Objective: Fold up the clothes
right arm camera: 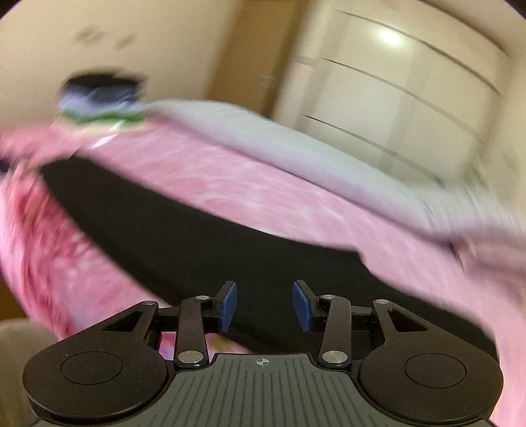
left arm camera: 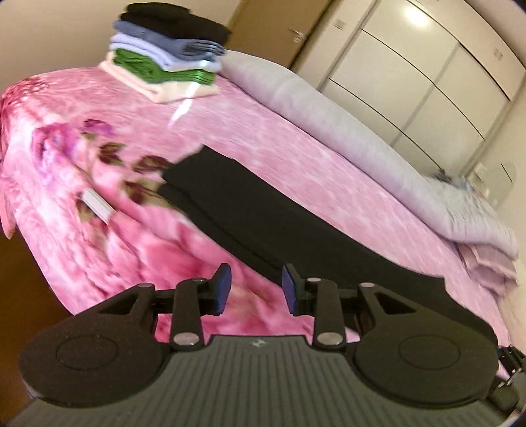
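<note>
A long black garment (left arm camera: 263, 216) lies folded lengthwise in a flat strip across the pink floral blanket (left arm camera: 98, 157). My left gripper (left arm camera: 256, 287) hovers above the strip's near edge, open, with nothing between its blue pads. In the blurred right wrist view the same black garment (right arm camera: 184, 236) stretches from the left to the lower right. My right gripper (right arm camera: 264, 303) hangs over it, open and holding nothing. A stack of folded clothes (left arm camera: 167, 56), black on top over blue, green and cream, stands at the bed's far corner.
A grey pillow or rolled cover (left arm camera: 328, 131) runs along the bed's far side, with more bedding bunched at its right end (left arm camera: 476, 223). Behind stand pale wardrobe doors (left arm camera: 411, 72) and a brown door (left arm camera: 273, 29). The bed's left edge drops to a brown floor (left arm camera: 19, 279).
</note>
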The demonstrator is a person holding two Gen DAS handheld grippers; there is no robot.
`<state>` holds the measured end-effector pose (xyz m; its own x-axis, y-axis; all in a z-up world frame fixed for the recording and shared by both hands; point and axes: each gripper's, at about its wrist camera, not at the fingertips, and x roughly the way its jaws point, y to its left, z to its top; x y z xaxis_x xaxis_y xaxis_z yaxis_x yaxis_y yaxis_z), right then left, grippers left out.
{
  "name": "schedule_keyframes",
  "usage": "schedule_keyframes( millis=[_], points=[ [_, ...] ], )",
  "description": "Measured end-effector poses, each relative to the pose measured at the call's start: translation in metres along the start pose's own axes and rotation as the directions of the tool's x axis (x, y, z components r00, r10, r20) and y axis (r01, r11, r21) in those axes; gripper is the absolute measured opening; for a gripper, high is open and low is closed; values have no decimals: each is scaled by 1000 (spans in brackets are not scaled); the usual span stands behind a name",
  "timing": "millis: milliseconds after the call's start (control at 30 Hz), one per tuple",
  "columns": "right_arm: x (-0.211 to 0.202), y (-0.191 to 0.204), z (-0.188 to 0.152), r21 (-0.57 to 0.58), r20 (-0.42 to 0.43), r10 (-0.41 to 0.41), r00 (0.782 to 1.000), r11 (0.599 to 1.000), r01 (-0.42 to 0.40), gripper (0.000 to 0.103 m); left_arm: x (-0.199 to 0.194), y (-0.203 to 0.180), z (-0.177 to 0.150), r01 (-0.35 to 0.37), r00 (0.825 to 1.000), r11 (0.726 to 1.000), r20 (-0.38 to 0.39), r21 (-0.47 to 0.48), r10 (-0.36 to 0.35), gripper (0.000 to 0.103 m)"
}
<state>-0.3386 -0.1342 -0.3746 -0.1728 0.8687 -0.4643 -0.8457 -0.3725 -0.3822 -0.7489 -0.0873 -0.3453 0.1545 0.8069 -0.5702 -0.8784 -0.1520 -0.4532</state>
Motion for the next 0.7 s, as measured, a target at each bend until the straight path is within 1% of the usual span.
schedule_keyframes(
  millis=[33, 100, 167, 233, 333, 400, 433, 500, 600, 700],
  points=[
    [12, 16, 0, -74, 6, 20, 1000, 997, -20, 41, 6, 8, 4, 4, 1000, 1000, 2, -16, -4, 28],
    [33, 43, 1, -204, 4, 61, 998, 977, -59, 41, 20, 21, 10, 20, 1000, 998, -3, -53, -21, 28],
    [50, 64, 2, -299, -8, 82, 997, 951, -80, 41, 31, 27, 14, 43, 999, 995, -17, -89, -44, 28],
    [61, 73, -1, -354, -21, 83, 996, 931, -85, 41, 42, 32, 19, 64, 997, 991, -26, -121, -68, 28],
    [72, 78, -8, -393, -56, 76, 996, 915, -92, 41, 57, 39, 26, 91, 995, 982, -32, -168, -97, 28],
    [76, 82, -19, -416, -69, 60, 996, 905, -84, 41, 65, 45, 31, 102, 993, 974, -29, -203, -110, 28],
    [81, 79, -23, -432, -73, 46, 996, 899, -73, 41, 67, 48, 33, 104, 993, 970, -23, -221, -112, 28],
    [86, 75, -23, -426, -55, 33, 998, 903, -53, 41, 72, 56, 40, 106, 994, 960, -2, -258, -110, 30],
    [87, 70, -17, -388, -60, 34, 998, 920, -55, 40, 79, 67, 49, 92, 996, 948, 22, -305, -90, 31],
    [86, 68, -15, -389, -75, 31, 997, 919, -58, 38, 88, 74, 54, 58, 998, 940, 24, -335, -53, 31]
  ],
)
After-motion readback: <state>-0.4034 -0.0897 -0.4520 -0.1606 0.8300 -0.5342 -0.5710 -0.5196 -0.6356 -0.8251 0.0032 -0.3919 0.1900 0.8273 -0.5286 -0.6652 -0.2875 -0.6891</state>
